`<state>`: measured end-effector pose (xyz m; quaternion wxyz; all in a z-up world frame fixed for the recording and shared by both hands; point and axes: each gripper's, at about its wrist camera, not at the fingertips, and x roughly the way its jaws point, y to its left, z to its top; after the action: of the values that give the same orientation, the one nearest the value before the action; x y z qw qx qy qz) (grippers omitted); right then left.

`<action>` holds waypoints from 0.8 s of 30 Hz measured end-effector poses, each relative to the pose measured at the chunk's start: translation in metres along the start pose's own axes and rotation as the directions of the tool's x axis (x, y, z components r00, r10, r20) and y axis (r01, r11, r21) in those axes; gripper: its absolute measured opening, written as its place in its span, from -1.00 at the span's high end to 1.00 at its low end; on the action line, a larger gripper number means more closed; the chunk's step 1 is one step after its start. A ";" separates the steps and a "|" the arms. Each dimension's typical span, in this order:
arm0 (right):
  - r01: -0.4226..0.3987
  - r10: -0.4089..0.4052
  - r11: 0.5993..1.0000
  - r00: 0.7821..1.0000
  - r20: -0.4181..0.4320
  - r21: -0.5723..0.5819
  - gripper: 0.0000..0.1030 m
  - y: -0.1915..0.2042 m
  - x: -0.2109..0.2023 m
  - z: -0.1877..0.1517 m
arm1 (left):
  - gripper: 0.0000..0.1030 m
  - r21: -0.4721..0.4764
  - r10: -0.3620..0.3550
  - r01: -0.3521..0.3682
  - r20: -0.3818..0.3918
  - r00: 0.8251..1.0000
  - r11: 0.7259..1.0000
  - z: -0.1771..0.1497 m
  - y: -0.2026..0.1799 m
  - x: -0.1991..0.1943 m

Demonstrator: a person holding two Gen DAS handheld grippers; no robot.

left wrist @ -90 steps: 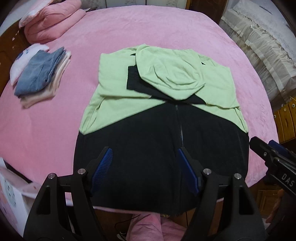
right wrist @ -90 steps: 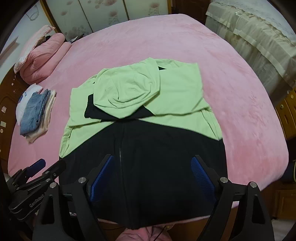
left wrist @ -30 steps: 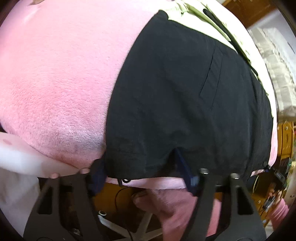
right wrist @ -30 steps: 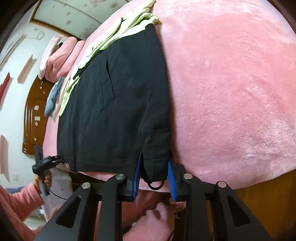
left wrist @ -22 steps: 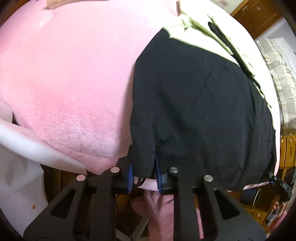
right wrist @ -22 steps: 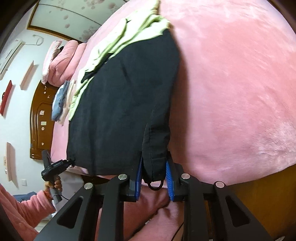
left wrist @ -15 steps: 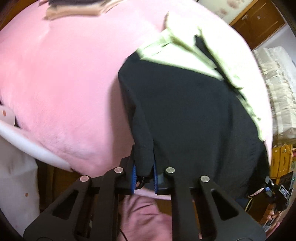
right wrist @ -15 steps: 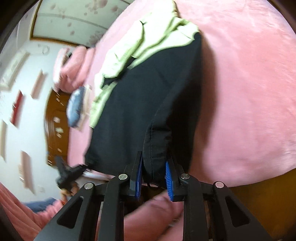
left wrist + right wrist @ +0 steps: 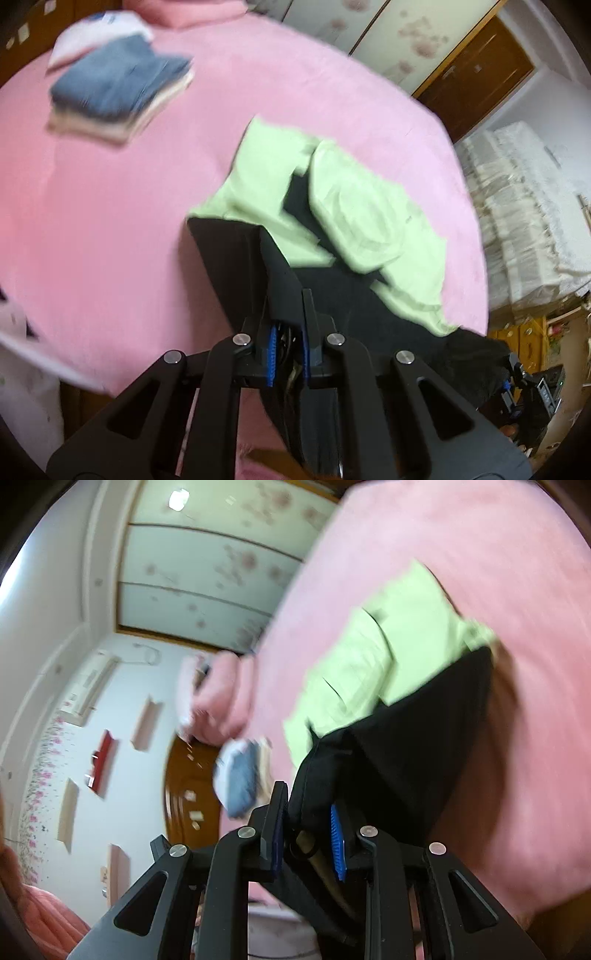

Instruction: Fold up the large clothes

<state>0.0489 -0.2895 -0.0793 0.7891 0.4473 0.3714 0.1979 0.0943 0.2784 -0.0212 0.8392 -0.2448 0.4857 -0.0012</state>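
Note:
A large jacket, light green (image 9: 351,221) above and black (image 9: 229,258) below, lies on the pink bed (image 9: 110,221). My left gripper (image 9: 286,314) has the black hem corner between its blue pads; its jaws are closing and the pads press the cloth. That corner is raised off the bed and the black cloth hangs in a fold. In the right wrist view, my right gripper (image 9: 306,801) is shut on the other hem corner of the jacket's black part (image 9: 424,757), also raised above the bed (image 9: 517,590). The green part (image 9: 388,646) still rests flat.
A stack of folded clothes (image 9: 118,88) with blue denim on top lies at the bed's far left. Pink bedding (image 9: 218,701) is piled by the wooden headboard (image 9: 184,794). White lace-covered furniture (image 9: 535,221) stands to the right of the bed.
The left jaws closed on the hem corner. Both grippers rose and swung toward the bed's far end, lifting the black lower edge off the bed's front edge.

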 end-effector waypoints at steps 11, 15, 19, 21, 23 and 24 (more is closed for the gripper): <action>-0.034 0.066 0.993 0.956 0.286 -0.114 0.71 0.050 0.001 0.119 | 0.90 -0.044 -0.087 0.094 0.139 0.986 0.995 0.157 -0.051 -0.001; 0.073 -0.046 0.995 0.936 0.350 -0.066 0.72 0.053 0.018 0.175 | 0.90 -0.052 0.008 0.000 0.140 0.990 0.999 0.216 -0.054 0.024; 0.156 -0.146 0.988 0.913 0.381 0.004 0.72 0.043 0.034 0.225 | 0.90 -0.104 0.045 -0.035 0.097 0.994 0.994 0.265 -0.043 0.072; 0.192 -0.190 0.981 0.899 0.394 0.035 0.72 0.031 0.046 0.246 | 0.90 -0.114 0.052 -0.045 0.067 0.996 0.993 0.285 -0.039 0.099; 0.202 -0.212 0.977 0.887 0.409 0.069 0.72 0.016 0.060 0.264 | 0.90 -0.114 0.056 -0.049 0.055 0.997 0.992 0.285 -0.036 0.117; 0.212 -0.229 0.973 0.885 0.406 0.087 0.72 0.002 0.071 0.269 | 0.90 -0.106 0.060 -0.055 0.052 0.997 0.993 0.290 -0.035 0.127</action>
<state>0.2999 -0.3931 -0.0193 0.8580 0.4496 0.2484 0.0002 0.4063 0.3359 0.0078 0.8380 -0.2743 0.4685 0.0552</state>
